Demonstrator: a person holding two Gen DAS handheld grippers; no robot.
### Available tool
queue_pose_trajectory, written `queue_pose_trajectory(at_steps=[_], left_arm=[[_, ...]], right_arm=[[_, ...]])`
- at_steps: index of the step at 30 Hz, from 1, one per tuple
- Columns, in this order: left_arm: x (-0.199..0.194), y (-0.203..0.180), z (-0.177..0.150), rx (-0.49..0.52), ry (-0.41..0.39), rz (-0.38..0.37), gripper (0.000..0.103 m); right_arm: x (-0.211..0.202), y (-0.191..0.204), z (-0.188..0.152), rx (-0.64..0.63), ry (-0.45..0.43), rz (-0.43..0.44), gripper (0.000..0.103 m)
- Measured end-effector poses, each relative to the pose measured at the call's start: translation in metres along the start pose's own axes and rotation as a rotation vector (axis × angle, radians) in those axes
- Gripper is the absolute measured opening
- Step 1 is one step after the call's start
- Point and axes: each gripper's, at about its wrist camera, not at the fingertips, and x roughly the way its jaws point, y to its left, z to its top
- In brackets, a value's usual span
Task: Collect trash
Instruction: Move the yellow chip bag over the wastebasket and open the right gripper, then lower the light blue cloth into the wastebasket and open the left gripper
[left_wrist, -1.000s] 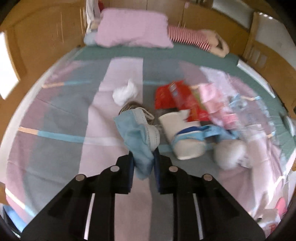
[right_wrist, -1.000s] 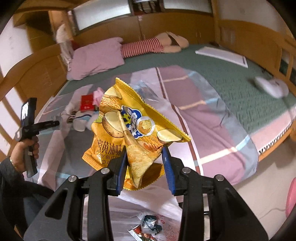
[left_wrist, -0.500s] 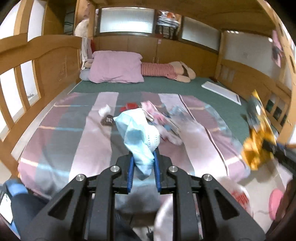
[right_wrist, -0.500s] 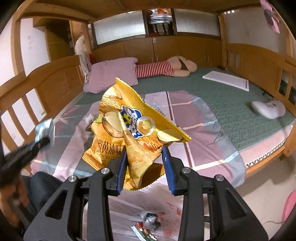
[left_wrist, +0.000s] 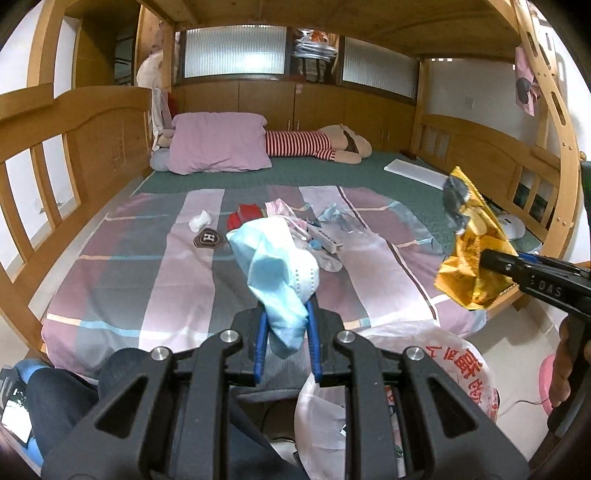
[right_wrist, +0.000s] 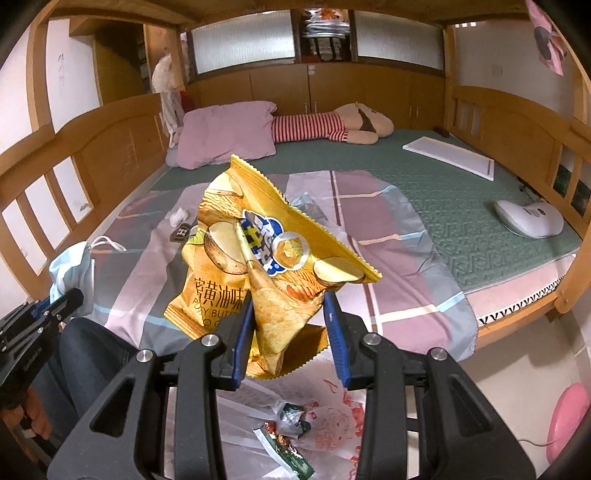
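My left gripper is shut on a crumpled blue face mask and holds it in the air off the bed's near edge; it also shows in the right wrist view. My right gripper is shut on a yellow chip bag, held above a white plastic trash bag on the floor. The chip bag also shows at the right of the left wrist view, above the trash bag. More litter lies mid-bed: a red wrapper, white tissue, clear plastic.
A purple pillow and a striped plush toy lie at the head of the bed. A white board and a white device rest on the green mattress. Wooden rails enclose the bed. A pink object sits on the floor.
My left gripper has pulled back from the litter pile with the mask, away from the bed toward the trash bag. The right gripper holds the chip bag almost still.
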Motion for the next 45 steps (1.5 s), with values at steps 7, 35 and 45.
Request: queue_pose_trajectory(at_steps=[7, 35, 45], left_arm=[[-0.001, 0.002, -0.001, -0.001, 0.007, -0.010, 0.019], [0.052, -0.074, -0.047, 0.230, 0.309, -0.379, 0.021], [0.045, -0.109, -0.067, 0.392, 0.280, -0.392, 0.084]], right_arm=[[-0.011, 0.006, -0.005, -0.024, -0.032, -0.014, 0.037], [-0.020, -0.070, -0.021, 0.271, 0.019, 0.076, 0.071], [-0.010, -0.068, -0.026, 0.296, 0.034, 0.101, 0.072]])
